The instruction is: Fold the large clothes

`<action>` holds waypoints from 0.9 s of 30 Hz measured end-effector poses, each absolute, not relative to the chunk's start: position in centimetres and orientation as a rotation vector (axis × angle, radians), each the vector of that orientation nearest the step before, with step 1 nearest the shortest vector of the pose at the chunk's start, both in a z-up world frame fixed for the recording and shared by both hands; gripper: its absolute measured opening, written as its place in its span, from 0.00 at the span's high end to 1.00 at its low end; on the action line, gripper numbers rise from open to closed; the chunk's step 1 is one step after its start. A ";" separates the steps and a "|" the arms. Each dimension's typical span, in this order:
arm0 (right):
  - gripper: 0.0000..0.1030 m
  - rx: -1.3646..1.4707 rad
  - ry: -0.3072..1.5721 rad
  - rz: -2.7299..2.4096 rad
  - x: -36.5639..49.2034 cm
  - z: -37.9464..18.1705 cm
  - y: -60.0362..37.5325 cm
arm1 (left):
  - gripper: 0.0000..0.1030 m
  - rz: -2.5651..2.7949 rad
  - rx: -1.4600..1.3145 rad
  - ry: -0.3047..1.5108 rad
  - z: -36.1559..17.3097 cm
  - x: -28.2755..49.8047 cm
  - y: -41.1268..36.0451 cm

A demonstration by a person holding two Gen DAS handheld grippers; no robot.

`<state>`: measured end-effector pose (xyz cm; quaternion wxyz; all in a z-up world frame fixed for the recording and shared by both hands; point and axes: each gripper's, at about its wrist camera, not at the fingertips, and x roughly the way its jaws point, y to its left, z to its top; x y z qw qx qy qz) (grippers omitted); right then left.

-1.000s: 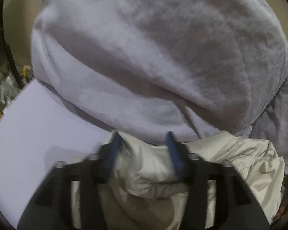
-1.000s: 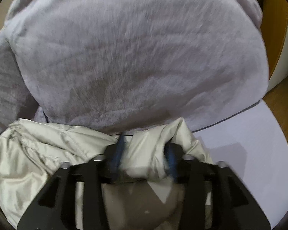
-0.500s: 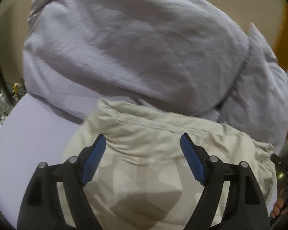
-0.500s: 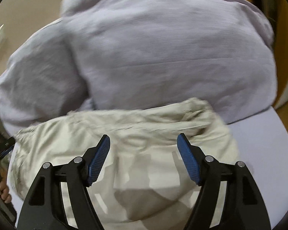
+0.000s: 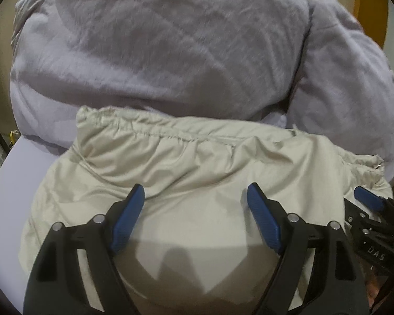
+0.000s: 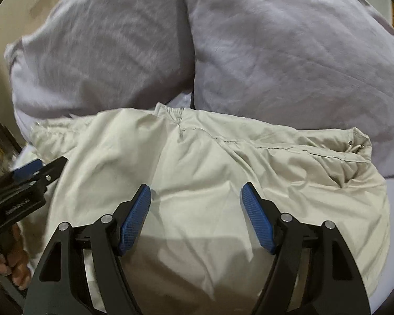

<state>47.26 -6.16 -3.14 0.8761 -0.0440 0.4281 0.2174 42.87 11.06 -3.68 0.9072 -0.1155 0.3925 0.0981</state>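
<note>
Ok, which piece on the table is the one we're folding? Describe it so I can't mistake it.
Start from the big lilac-grey bedding heaped at the back of the white table. In front of it lies the beige jacket. Unlike the soft, matte bedding, it is smooth, slightly shiny fabric with a gathered elastic hem along its far edge.

Lilac pillows [image 5: 157, 52] piled behind, on white sheet [image 5: 21, 162].

The beige garment [image 5: 197, 183] lies folded into a wide, puffy bundle on the pale lilac surface, shiny fabric creased all over. Its gathered elastic hem runs along the far edge, from ten o'clock across to two o'clock. A drawcord toggle shows at the right corner, two o'clock in the right wrist view.
</note>
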 end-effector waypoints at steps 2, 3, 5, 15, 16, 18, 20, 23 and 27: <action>0.29 -0.104 0.880 0.441 47.8 -3.7 -5.7 | 0.22 0.216 -0.239 0.813 -4.2 43.2 11.3; 0.29 -0.107 0.874 0.437 48.0 -3.9 -5.6 | 0.22 0.222 -0.237 0.813 -4.4 43.4 11.5; 0.29 -0.116 0.866 0.431 48.4 -4.3 -5.3 | 0.22 0.232 -0.232 0.814 -4.7 43.8 11.7; 0.27 -0.096 0.861 0.406 50.4 -6.5 -4.5 | 0.20 0.277 -0.254 0.832 -6.7 46.2 12.7; 0.27 -0.093 0.861 0.405 50.6 -6.6 -4.6 | 0.20 0.281 -0.258 0.834 -6.9 46.5 12.8; 0.26 -0.090 0.861 0.400 50.9 -6.9 -4.5 | 0.19 0.288 -0.262 0.836 -7.1 47.0 12.9; 0.26 -0.087 0.855 0.393 51.2 -7.2 -4.4 | 0.19 0.295 -0.261 0.837 -7.4 47.3 12.9; 0.25 -0.084 0.848 0.385 51.5 -7.7 -5.3 | 0.18 0.307 -0.257 0.836 -7.9 47.7 12.9; 0.25 -0.102 0.870 0.378 52.1 -7.5 -5.2 | 0.18 0.310 -0.251 0.859 -7.9 47.7 13.0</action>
